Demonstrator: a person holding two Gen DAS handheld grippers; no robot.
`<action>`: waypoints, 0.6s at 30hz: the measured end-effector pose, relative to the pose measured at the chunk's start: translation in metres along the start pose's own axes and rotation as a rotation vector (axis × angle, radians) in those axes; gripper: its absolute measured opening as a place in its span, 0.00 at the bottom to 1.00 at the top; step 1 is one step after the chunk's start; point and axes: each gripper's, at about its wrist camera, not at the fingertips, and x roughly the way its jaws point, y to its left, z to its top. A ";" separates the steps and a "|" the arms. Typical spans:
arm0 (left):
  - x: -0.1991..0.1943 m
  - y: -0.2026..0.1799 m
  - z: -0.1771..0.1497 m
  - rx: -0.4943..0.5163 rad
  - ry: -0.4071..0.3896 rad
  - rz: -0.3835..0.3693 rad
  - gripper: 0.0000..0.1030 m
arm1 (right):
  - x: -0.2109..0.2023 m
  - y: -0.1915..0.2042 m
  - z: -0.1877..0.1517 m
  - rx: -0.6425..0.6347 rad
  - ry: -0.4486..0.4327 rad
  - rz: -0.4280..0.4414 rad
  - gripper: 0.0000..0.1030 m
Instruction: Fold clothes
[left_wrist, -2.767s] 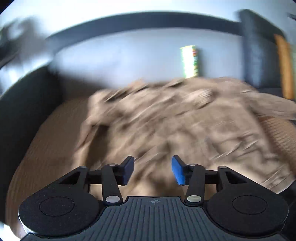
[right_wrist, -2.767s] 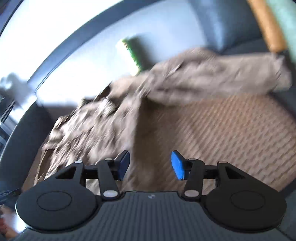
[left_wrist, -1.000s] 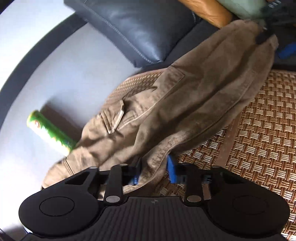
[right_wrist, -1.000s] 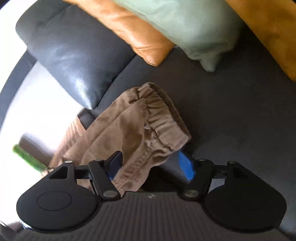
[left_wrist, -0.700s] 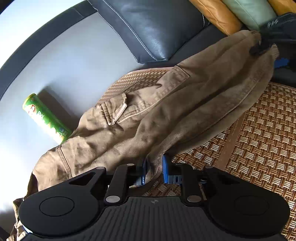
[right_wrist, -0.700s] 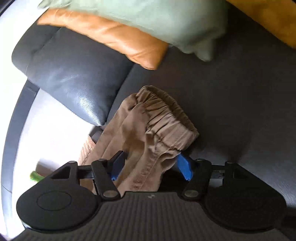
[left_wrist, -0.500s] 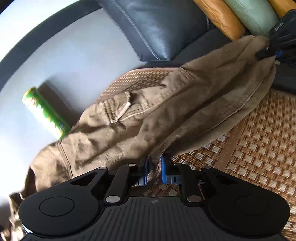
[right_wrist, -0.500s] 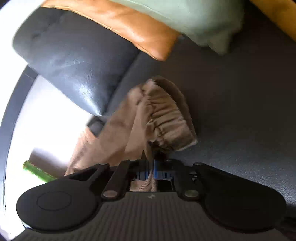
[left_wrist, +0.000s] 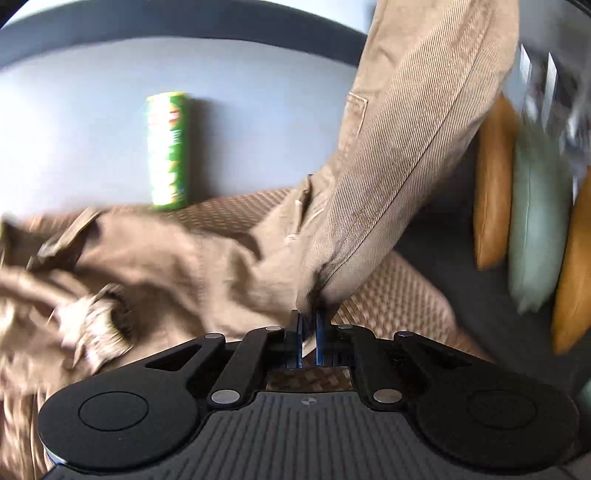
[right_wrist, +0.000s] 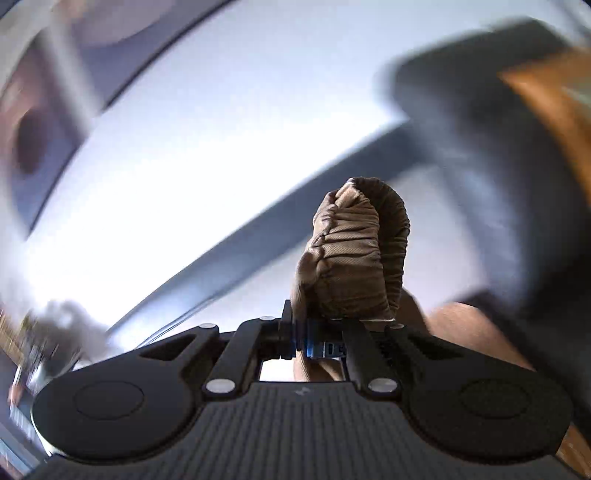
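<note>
Trousers (left_wrist: 406, 155) edge pinched in left tongs (left_wrist: 308, 332), cuff (right_wrist: 351, 258) in right tongs (right_wrist: 301, 339)

Bright daylight, both views. Right wrist view: wall blown out white, heavy motion blur everywhere but gathered cuff (right_wrist: 354, 258). Left wrist view: green can (left_wrist: 168, 151) casts soft shadow rightward; cushions (left_wrist: 532, 221) and left fabric smeared. Fisheye bends edges, corners dark.

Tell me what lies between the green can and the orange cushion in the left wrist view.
The raised leg of the brown trousers crosses that stretch, between the green can and the orange cushion, down to the left gripper, shut on it.
</note>
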 end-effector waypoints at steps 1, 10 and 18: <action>-0.008 0.015 -0.001 -0.052 -0.008 -0.010 0.00 | 0.015 0.023 0.001 -0.034 0.015 0.021 0.06; -0.060 0.140 -0.034 -0.290 -0.037 0.002 0.19 | 0.166 0.196 -0.069 -0.246 0.256 0.167 0.06; -0.111 0.226 -0.091 -0.408 0.010 0.064 0.40 | 0.258 0.270 -0.234 -0.371 0.679 0.149 0.31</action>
